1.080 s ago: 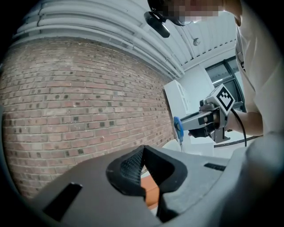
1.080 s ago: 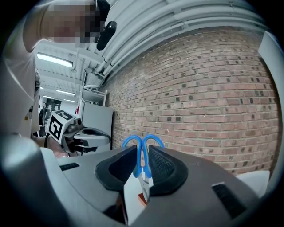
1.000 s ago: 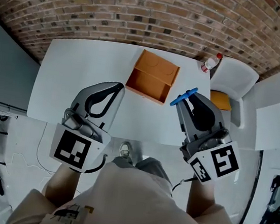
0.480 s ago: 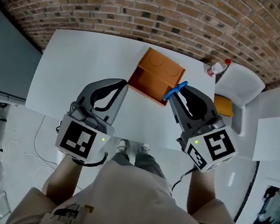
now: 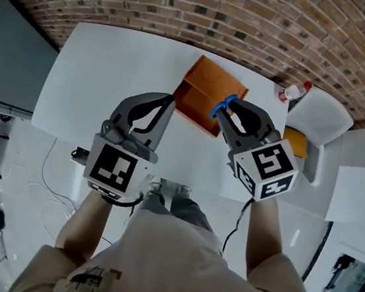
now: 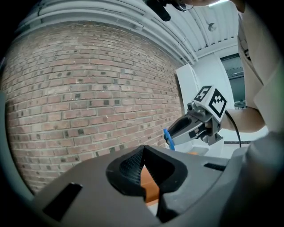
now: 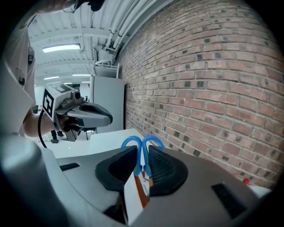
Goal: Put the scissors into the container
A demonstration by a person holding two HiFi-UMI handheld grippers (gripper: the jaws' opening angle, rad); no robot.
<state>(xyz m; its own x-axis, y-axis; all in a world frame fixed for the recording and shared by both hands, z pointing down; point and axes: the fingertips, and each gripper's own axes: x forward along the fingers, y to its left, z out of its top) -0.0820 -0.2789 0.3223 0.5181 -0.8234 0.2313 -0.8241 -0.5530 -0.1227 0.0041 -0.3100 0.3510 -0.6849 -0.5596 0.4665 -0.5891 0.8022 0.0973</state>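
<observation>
L gripper (image 6: 142, 153) – jaws closed together, nothing betw them, tips near the container's near-left side. R gripper (image 7: 142, 166) clamped on scissors (image 7: 143, 142) – blue handle loops stick out past the tips, at right rim of open orange container (image 5: 212, 86) on white table (image 5: 113, 66). Bottle (image 5: 294, 92) at table's far-right corner, brick wall (image 5: 187, 9) behind

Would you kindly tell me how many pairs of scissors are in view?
1: the blue-handled scissors, gripped in the right claw over the orange container's near right corner. Part of the table is out of sight.
</observation>
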